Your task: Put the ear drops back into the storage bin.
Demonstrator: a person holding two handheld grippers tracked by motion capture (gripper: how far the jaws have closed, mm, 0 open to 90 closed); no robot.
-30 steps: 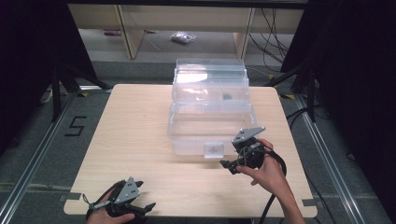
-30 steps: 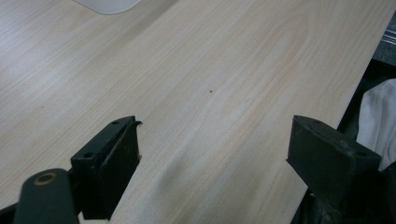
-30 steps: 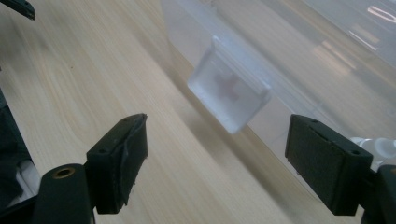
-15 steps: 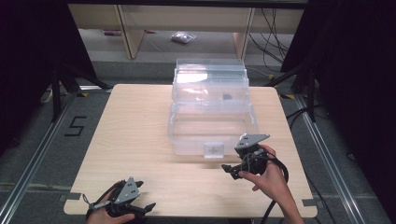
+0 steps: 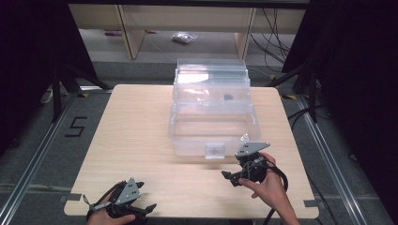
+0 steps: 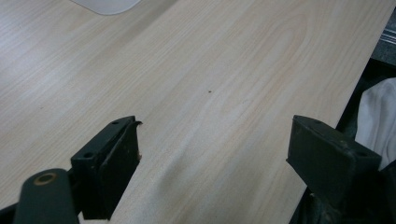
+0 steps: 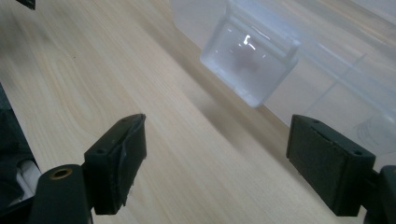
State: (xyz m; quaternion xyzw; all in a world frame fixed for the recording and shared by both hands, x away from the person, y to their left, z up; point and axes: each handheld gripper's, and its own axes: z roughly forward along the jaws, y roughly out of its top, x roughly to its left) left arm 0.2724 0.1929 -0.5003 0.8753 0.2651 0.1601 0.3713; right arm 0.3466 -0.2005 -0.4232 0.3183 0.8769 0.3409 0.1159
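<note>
A clear plastic box (image 5: 213, 124) stands mid-table with its lid (image 5: 211, 79) raised at the back, and a small dark item (image 5: 228, 97) lies inside. A square clear latch (image 5: 215, 151) hangs at its front wall. My right gripper (image 5: 231, 178) is held just off the box's front right corner, jaws open and empty. In the right gripper view, the right gripper (image 7: 215, 154) faces the latch (image 7: 250, 60) a short way off. My left gripper (image 5: 144, 209) rests at the table's near left edge, open; in the left gripper view, the left gripper (image 6: 212, 154) has bare wood between its jaws.
The wooden table (image 5: 136, 136) has open room left of the box. Shelving (image 5: 141, 28) and a small bag (image 5: 183, 37) on the floor lie beyond the far edge. Cables (image 5: 277, 33) hang at the back right. A white cloth (image 6: 378, 116) shows past the table's edge.
My right gripper has drawn back from the box's front toward the near edge, staying open. The left gripper has not moved.
</note>
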